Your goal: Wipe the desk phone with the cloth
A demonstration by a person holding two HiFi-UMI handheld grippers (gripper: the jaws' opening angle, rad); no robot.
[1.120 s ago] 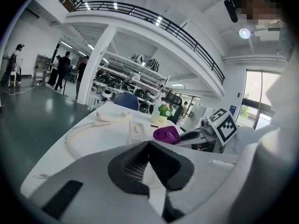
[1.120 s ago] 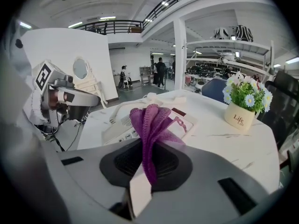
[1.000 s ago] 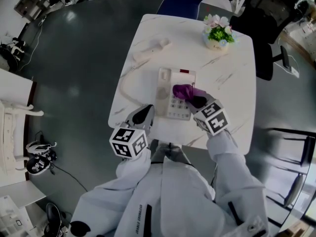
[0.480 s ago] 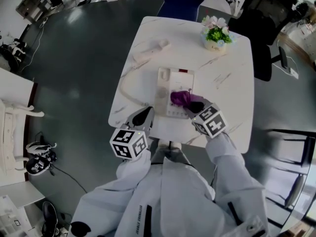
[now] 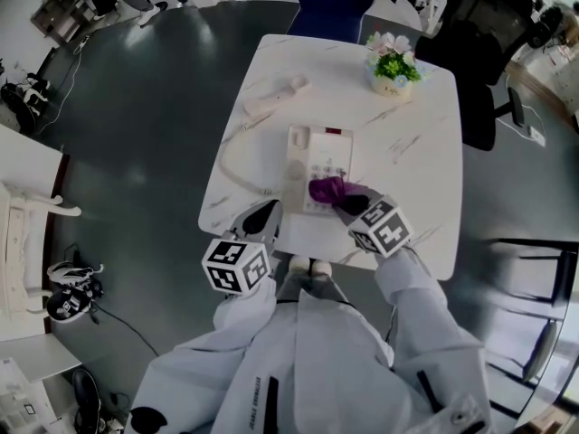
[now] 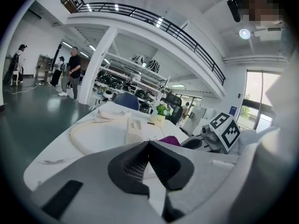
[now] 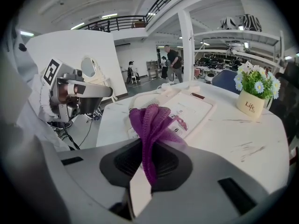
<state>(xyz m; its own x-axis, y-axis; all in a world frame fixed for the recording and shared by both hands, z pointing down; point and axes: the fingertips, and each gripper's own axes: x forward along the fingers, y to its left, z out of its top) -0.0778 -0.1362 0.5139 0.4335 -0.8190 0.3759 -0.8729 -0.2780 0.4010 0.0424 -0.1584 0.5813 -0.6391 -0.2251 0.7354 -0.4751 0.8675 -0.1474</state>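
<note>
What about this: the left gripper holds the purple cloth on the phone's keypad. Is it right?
No. The right gripper holds the purple cloth on the phone's keypad; the right gripper view shows it clamped between those jaws. The left gripper is empty.

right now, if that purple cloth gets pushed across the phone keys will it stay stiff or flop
Probably floppy: the purple cloth bunches in loose folds above the shut jaws of the right gripper. Its open knit may catch on the desk phone keys.
</note>
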